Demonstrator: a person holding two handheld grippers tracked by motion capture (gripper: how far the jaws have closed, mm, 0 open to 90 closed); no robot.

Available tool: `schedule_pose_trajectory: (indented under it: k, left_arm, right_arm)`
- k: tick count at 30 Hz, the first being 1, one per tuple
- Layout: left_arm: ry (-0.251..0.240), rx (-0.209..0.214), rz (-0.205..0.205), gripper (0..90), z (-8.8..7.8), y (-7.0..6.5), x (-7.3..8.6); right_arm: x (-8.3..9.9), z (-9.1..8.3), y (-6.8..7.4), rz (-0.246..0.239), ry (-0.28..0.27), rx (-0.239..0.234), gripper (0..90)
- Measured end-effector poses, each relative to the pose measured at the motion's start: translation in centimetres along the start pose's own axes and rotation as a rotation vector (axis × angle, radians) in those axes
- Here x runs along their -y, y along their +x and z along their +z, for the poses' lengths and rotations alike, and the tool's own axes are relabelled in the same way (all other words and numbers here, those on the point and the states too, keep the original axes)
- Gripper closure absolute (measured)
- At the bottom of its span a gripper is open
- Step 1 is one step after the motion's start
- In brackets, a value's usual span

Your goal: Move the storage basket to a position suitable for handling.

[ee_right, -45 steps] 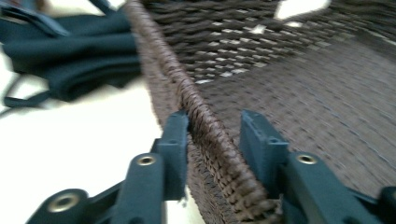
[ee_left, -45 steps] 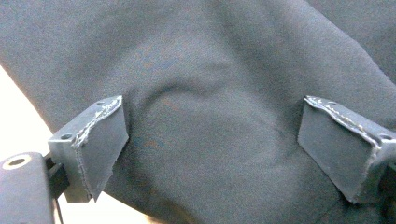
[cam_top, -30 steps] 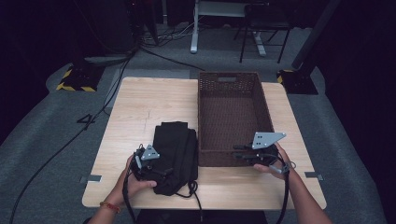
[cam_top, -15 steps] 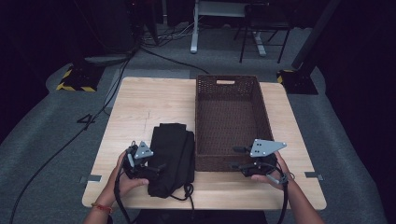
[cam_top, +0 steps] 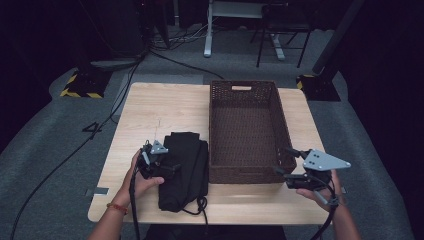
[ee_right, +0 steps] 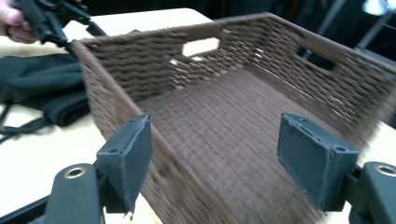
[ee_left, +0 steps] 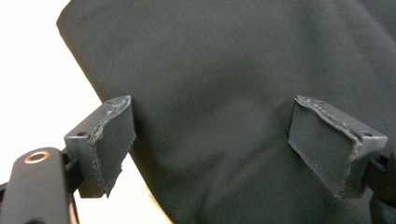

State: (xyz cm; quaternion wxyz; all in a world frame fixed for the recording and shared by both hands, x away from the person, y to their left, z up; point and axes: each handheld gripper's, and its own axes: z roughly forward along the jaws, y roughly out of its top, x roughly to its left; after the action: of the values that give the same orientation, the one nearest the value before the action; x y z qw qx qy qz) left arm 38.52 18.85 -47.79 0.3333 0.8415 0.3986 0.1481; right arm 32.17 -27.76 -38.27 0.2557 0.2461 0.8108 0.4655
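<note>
A chair [cam_top: 280,30] and desk leg [cam_top: 207,35] stand beyond the table [cam_top: 150,110].

Left gripper [ee_left: 212,147] jaws spread wide over black fabric [ee_left: 243,70], possibly touching it

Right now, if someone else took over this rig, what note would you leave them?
Left claw: open, jaws spread over the folded black fabric bag, not gripping it.
Right claw: open, at the near right corner of the brown woven rectangular basket, one jaw outside the near wall, one over the inside.
Bag lies on the light wooden table, left of the basket and against it. Basket is empty.
Done: nothing packed. Left, probably: bag into basket.
</note>
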Motion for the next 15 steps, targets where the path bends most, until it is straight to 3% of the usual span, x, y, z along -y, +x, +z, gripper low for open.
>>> schedule_pose_trajectory:
  k: [2, 6, 8, 12, 15]
  left_arm:
    - [0.007, -0.009, -0.005, 14.0, 0.4, 0.0, -0.2]
    - [0.046, -0.019, -0.052, 0.6, 1.3, 0.8, -0.1]
    - [0.051, 0.018, -0.088, 0.1, 1.7, 1.2, 0.2]
    - [0.047, 0.049, -0.114, 0.2, 2.0, 1.4, 0.5]
    - [0.058, 0.106, -0.103, 0.4, 1.9, 1.3, 0.7]
  right_arm:
    - [0.9, -0.7, -0.6, 0.02, 0.005, 0.029, 26.4]
    - [3.1, -1.5, -1.9, 0.083, 0.029, 0.095, 25.7]
    - [4.4, -1.7, -2.5, 0.104, 0.056, 0.14, 25.7]
    - [6.6, -1.4, -3.4, 0.176, 0.076, 0.132, 23.4]
    - [7.8, -0.9, -3.8, 0.181, 0.115, 0.129, 21.2]
